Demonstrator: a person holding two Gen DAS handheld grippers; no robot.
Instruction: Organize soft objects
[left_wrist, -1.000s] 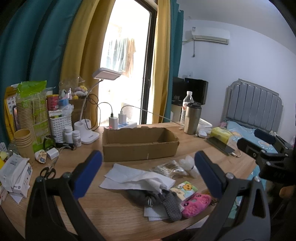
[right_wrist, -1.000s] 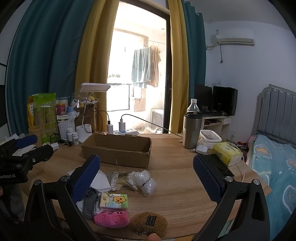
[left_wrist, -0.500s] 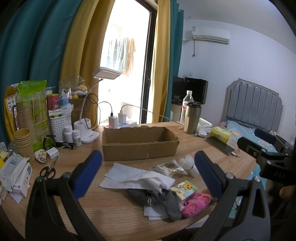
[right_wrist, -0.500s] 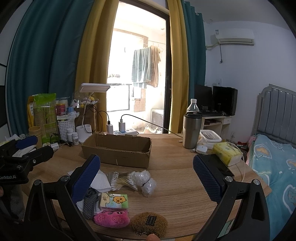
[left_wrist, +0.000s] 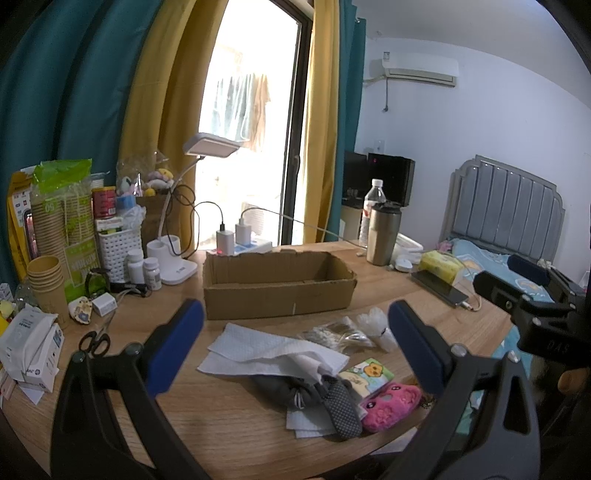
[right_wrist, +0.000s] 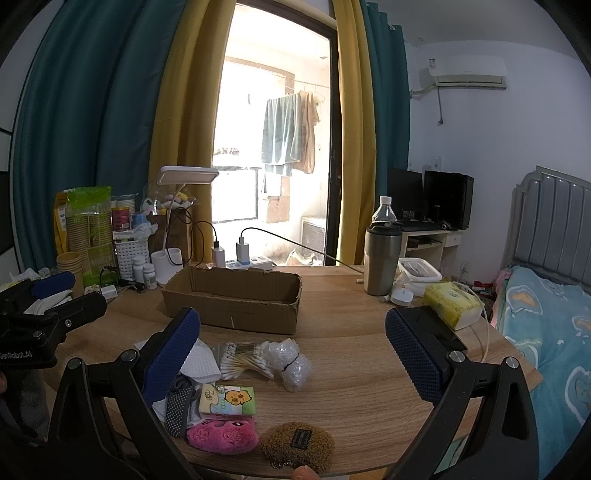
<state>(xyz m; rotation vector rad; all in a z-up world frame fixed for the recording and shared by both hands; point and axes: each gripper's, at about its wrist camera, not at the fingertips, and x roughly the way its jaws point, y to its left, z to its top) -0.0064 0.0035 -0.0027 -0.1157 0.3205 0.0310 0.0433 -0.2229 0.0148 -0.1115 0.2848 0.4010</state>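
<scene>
An empty cardboard box (left_wrist: 277, 282) (right_wrist: 232, 295) stands mid-table. In front of it lie white paper towels (left_wrist: 273, 354), a bag of cotton swabs (right_wrist: 240, 360), bubble wrap (right_wrist: 291, 365), a tissue pack (right_wrist: 227, 398), grey dotted socks (left_wrist: 325, 397), a pink plush pouch (right_wrist: 221, 435) (left_wrist: 389, 404) and a brown fuzzy pouch (right_wrist: 297, 441). My left gripper (left_wrist: 295, 343) is open and empty above the towels. My right gripper (right_wrist: 291, 350) is open and empty above the bubble wrap.
A desk lamp (left_wrist: 177, 258), chargers (left_wrist: 232, 240), white basket (left_wrist: 118, 251), pill bottles, paper cups (left_wrist: 46, 280), scissors (left_wrist: 94, 339) and wipes packs (left_wrist: 29, 347) crowd the left. A steel tumbler (right_wrist: 382, 258), water bottle, yellow tissue pack (right_wrist: 452, 302) and phone stand right. A bed lies beyond.
</scene>
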